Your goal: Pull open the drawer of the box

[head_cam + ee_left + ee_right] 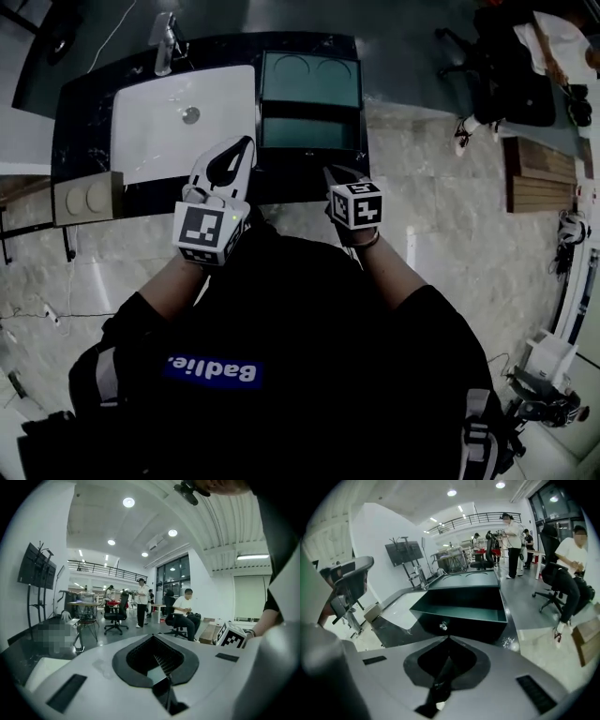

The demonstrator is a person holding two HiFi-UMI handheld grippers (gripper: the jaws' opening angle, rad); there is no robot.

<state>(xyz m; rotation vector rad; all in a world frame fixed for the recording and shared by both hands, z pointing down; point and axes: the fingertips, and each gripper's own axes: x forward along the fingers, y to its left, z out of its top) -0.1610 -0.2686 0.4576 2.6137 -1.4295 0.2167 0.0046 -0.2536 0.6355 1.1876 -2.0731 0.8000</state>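
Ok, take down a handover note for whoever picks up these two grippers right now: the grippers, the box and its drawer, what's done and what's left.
Left gripper: fingers together, nothing between them, held near the body.
Right gripper: fingers together, empty, aimed at the drawer front but not touching it.
Box: dark green, on the dark counter beside the white sink.
Drawer: pulled out towards the person, its small knob free.
Done: the drawer stands open.
Left: nothing obvious; pull the knob further only if it should come out more.
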